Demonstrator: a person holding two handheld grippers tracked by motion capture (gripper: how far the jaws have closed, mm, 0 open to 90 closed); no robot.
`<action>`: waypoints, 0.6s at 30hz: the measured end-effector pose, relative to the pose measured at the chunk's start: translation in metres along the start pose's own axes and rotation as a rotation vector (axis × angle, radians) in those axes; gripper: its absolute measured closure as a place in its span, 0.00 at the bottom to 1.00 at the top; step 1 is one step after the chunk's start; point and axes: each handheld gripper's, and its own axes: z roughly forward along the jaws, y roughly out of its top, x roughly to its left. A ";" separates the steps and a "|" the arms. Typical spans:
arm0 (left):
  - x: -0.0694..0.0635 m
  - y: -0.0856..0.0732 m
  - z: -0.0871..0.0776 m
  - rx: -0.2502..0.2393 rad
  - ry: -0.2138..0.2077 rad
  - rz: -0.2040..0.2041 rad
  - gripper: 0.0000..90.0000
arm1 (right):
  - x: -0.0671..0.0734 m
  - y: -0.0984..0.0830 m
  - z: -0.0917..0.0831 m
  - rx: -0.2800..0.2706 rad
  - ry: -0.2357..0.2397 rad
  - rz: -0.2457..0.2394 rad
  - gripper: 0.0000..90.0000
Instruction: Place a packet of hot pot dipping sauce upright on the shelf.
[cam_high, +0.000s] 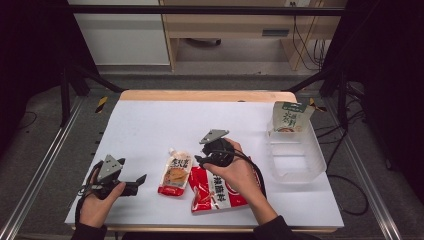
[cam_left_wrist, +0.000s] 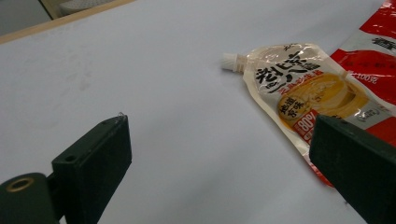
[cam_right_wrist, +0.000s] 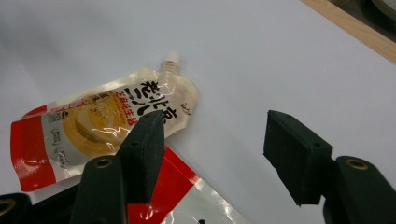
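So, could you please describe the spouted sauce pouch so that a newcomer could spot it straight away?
Start at the white table and look near its front edge, between the two hands. The spouted pouch lies flat there, just left of the larger red packet. Alone among the packs, it has a small white screw cap and a yellow-orange picture.

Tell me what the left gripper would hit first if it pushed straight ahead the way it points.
Probably the spouted sauce pouch. The left gripper lies low over the table, open jaws aimed at the pouch's lower end. The red packet lies just beyond. Depth is hard to judge, so it may slide past the pouch's near edge.
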 end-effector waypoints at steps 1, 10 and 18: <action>0.001 0.000 0.001 0.002 0.004 -0.001 0.07 | 0.001 0.000 0.002 0.000 0.002 0.001 0.43; -0.002 0.004 0.010 0.023 -0.004 0.067 0.07 | 0.014 0.001 0.025 0.041 0.003 -0.026 0.46; -0.006 0.007 0.017 0.041 -0.008 0.090 0.07 | 0.014 -0.002 0.039 0.074 0.010 -0.025 0.53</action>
